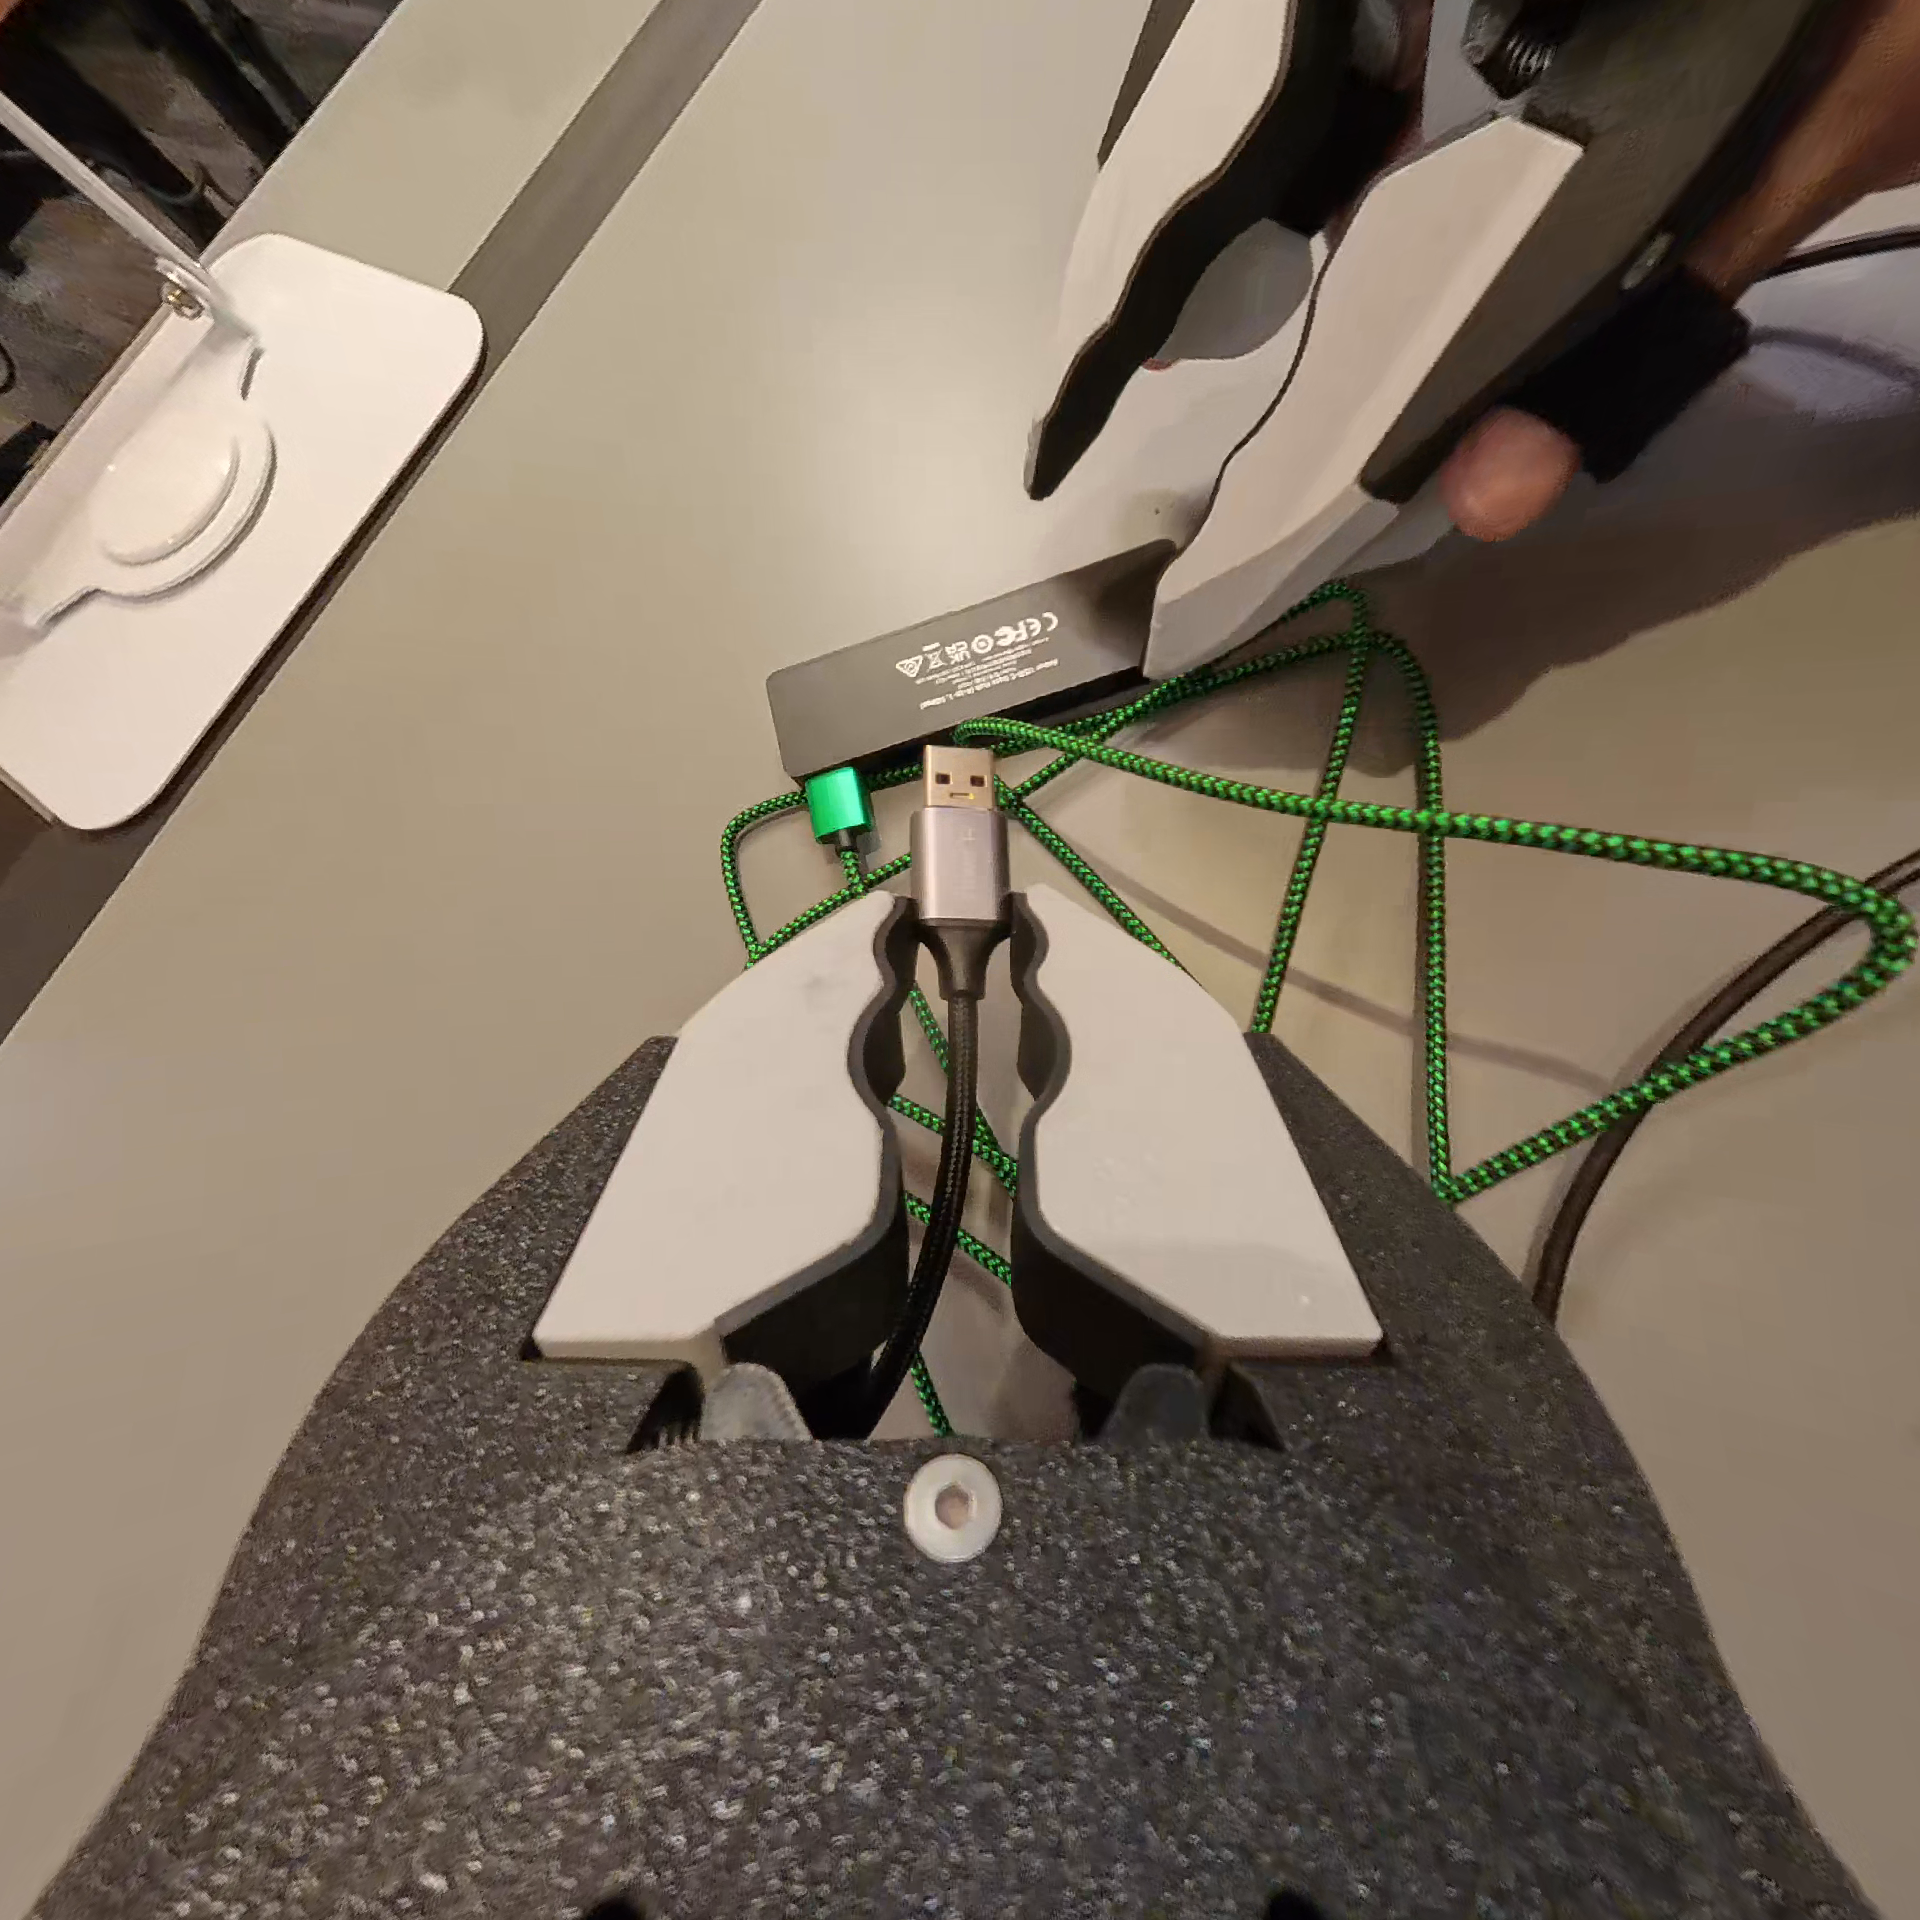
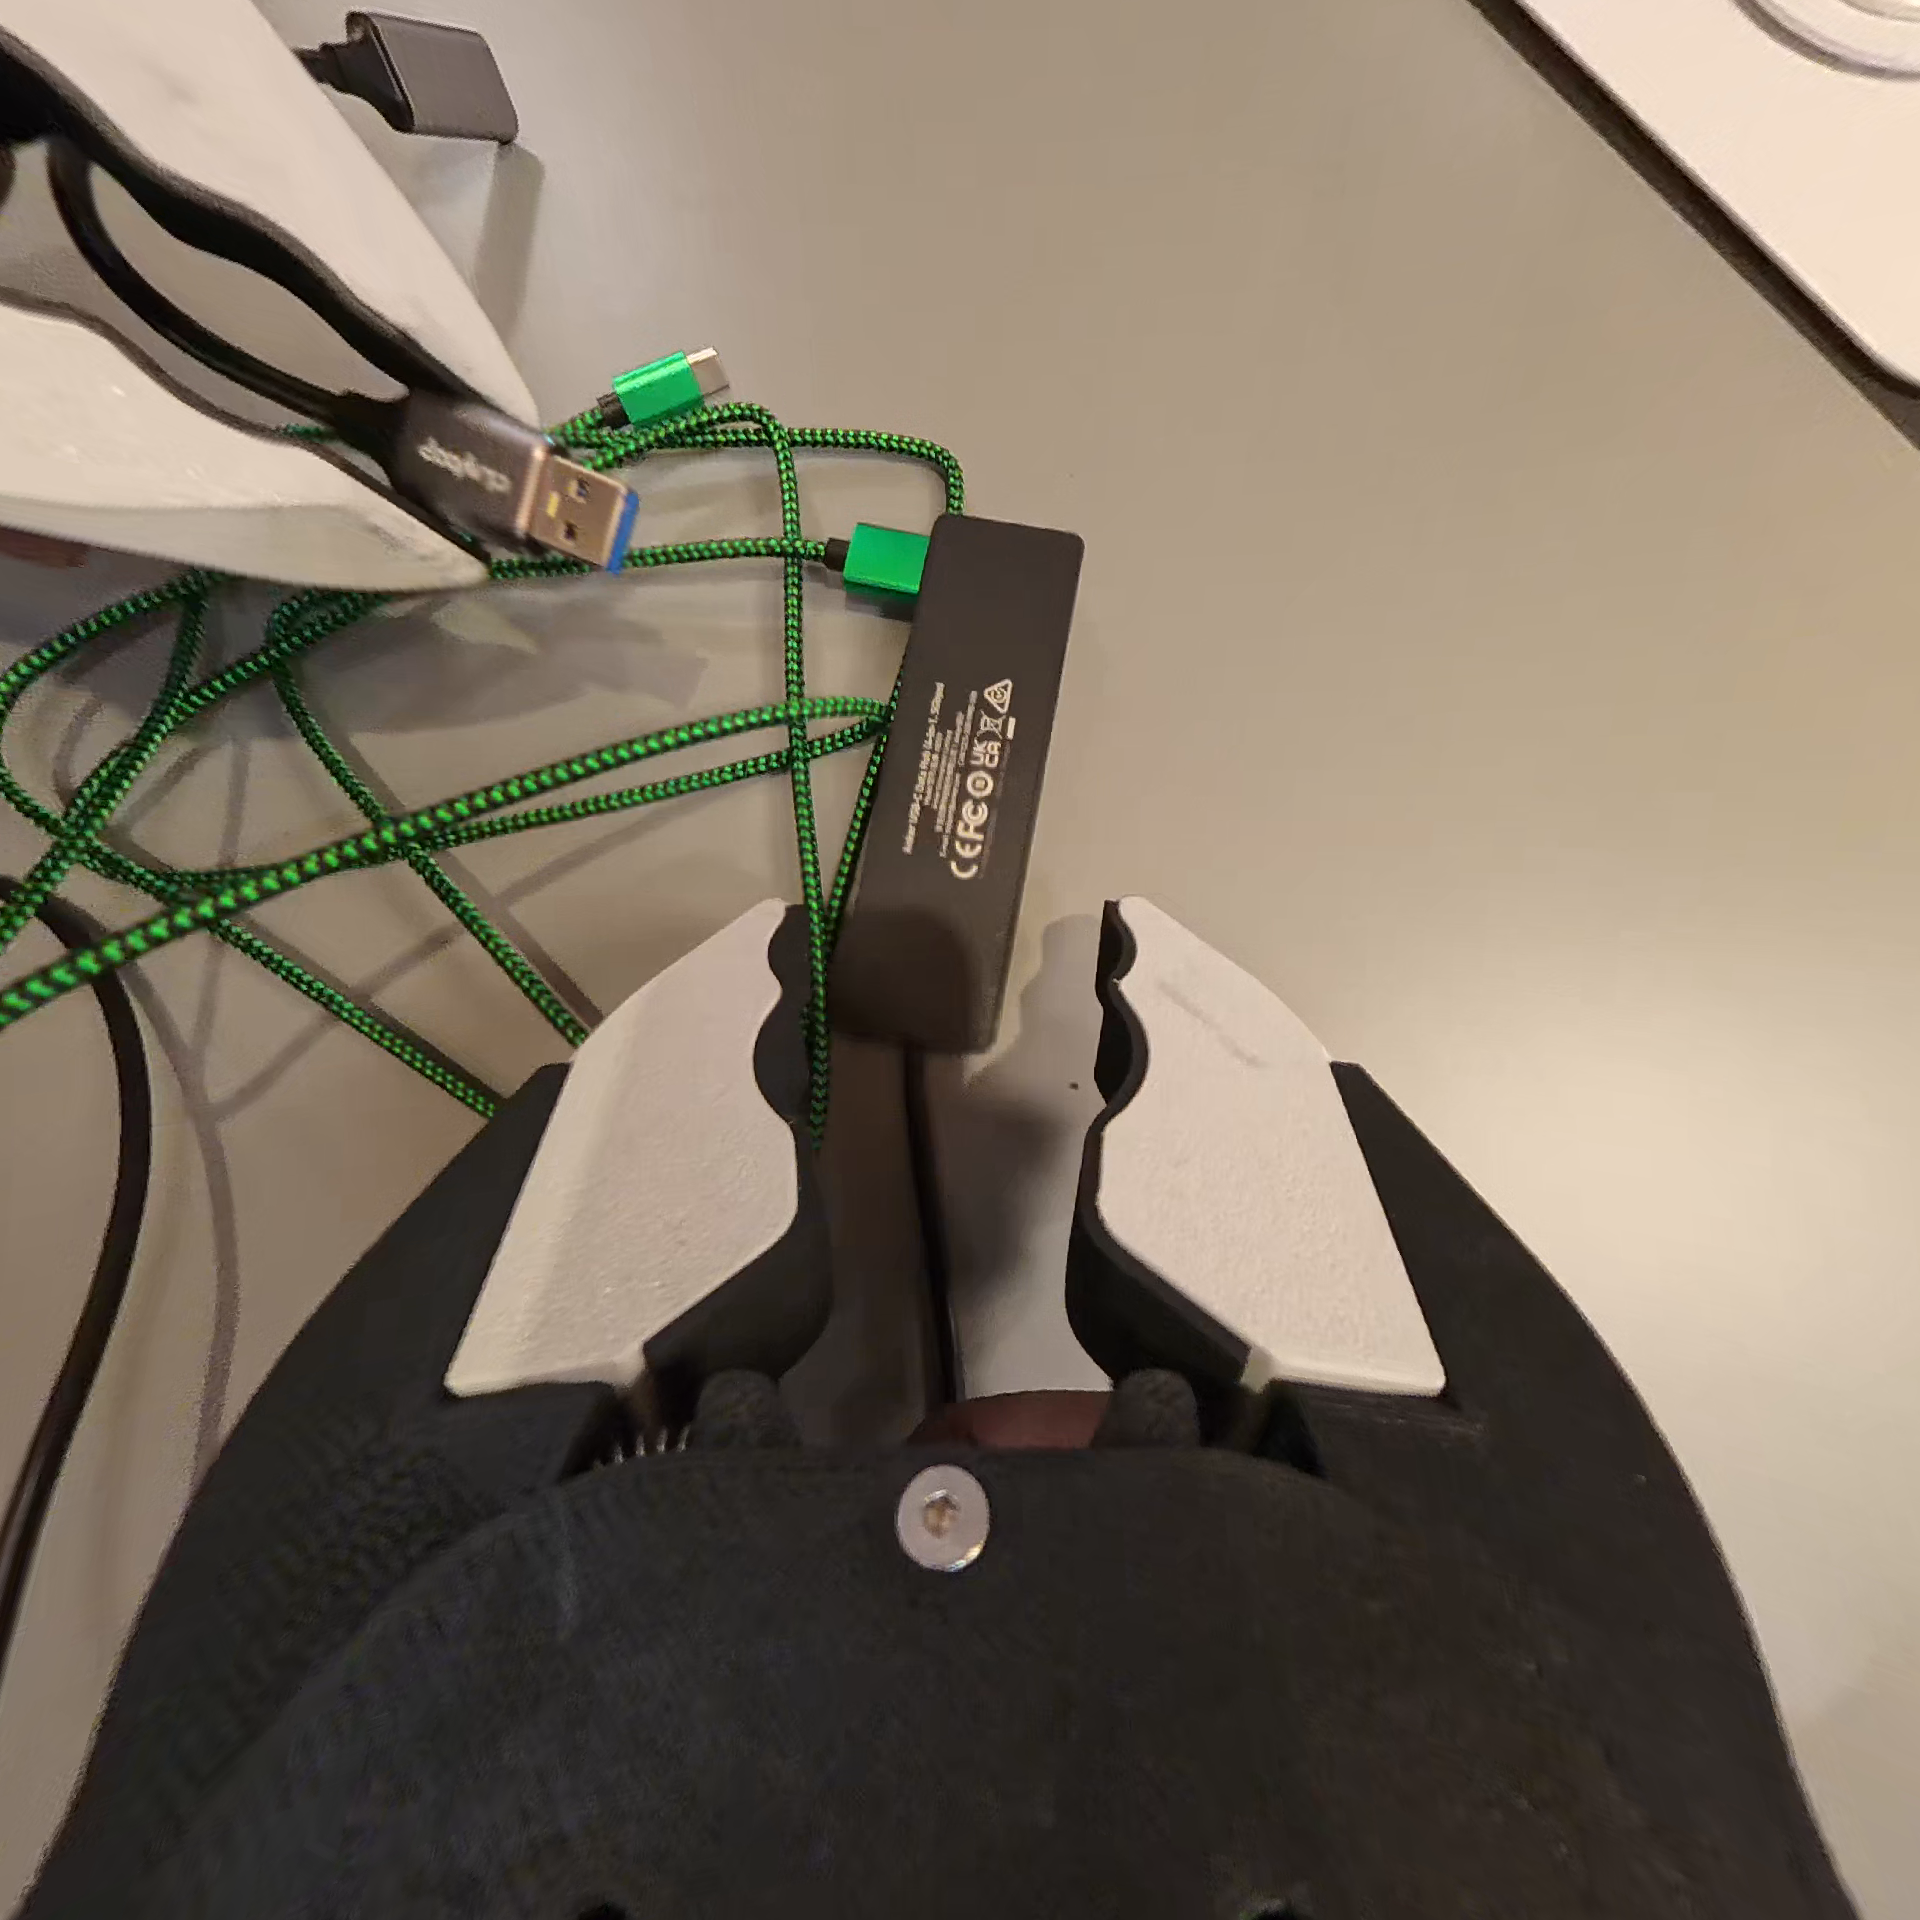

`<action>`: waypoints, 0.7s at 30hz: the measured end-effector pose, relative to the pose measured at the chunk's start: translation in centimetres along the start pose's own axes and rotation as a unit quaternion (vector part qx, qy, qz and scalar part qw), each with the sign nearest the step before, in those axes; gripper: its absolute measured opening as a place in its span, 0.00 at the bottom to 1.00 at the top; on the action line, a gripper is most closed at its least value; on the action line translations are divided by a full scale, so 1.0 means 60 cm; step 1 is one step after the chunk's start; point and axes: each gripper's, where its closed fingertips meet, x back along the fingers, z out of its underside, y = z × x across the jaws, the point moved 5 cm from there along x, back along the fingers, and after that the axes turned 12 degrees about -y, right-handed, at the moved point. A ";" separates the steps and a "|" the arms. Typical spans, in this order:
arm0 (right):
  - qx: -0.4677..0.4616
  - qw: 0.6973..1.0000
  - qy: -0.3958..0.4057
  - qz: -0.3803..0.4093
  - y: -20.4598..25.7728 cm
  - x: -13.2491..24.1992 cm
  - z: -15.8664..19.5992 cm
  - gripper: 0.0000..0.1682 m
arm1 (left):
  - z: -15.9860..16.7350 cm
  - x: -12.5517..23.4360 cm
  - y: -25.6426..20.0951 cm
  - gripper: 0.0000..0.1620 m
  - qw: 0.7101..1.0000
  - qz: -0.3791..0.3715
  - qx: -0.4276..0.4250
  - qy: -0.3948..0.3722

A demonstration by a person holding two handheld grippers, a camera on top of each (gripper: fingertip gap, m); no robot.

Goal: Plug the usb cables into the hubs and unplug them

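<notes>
A black USB hub lies on the grey table with a green plug in its side port. My left gripper is shut on a grey USB-A plug with a black braided cable; the plug's metal tip is just short of the hub's side. In the right wrist view, my right gripper is open and straddles the near end of the hub, with a gap on the right side. The left gripper with its grey plug shows at the upper left, left of the green plug.
Green braided cable lies tangled beside the hub, with a loose green USB-C plug. A black cable runs on the right. A white stand base sits far left. A dark grey device lies behind the left gripper.
</notes>
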 end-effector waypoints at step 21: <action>-0.035 0.995 0.088 0.041 -0.033 -0.044 -0.001 0.20 | 0.009 -0.012 0.002 0.10 1.000 -0.004 0.008 -0.010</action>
